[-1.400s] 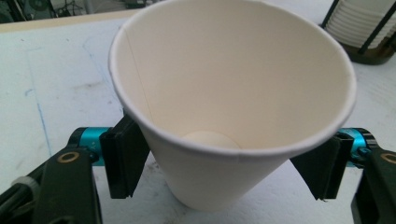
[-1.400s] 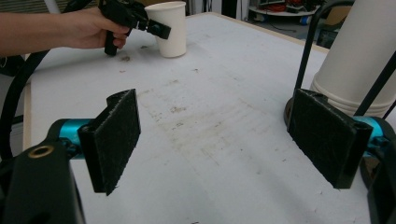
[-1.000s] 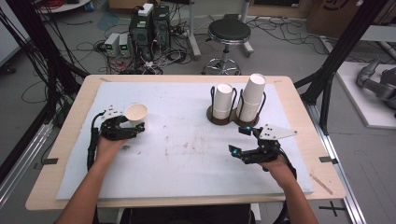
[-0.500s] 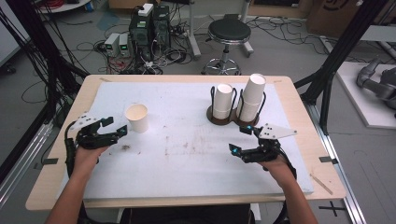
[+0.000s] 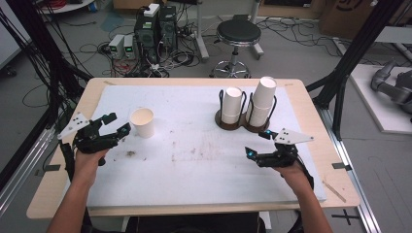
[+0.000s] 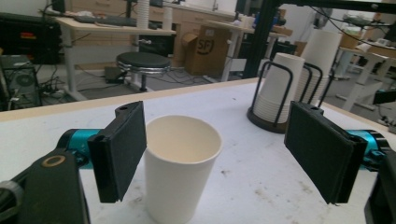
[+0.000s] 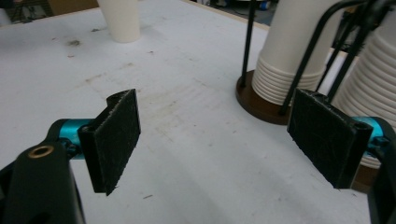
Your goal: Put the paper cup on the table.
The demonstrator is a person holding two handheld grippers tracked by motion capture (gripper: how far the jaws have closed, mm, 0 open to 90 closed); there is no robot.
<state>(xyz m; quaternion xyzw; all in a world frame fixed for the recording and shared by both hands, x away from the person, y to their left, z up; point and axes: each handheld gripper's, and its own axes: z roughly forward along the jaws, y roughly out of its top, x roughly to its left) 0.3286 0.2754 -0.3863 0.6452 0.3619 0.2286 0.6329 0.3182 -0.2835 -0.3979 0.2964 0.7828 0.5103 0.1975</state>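
White paper cup [image 5: 142,121] stands upright on the white mat [image 5: 194,170], left of centre in the high view, released. Left gripper [image 5: 118,127] sits just left of it, jaws wide, having just been opening; cup ahead between them, pads clear of it. Right gripper [image 5: 256,143], lower right, open and empty, near the cup holder [image 5: 236,124] with stacked cups

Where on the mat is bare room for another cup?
Free: the wide middle between the paper cup and the cup holder, and the near strip between both tongs. Crowded: around the holder's stacks, by the right tongs.
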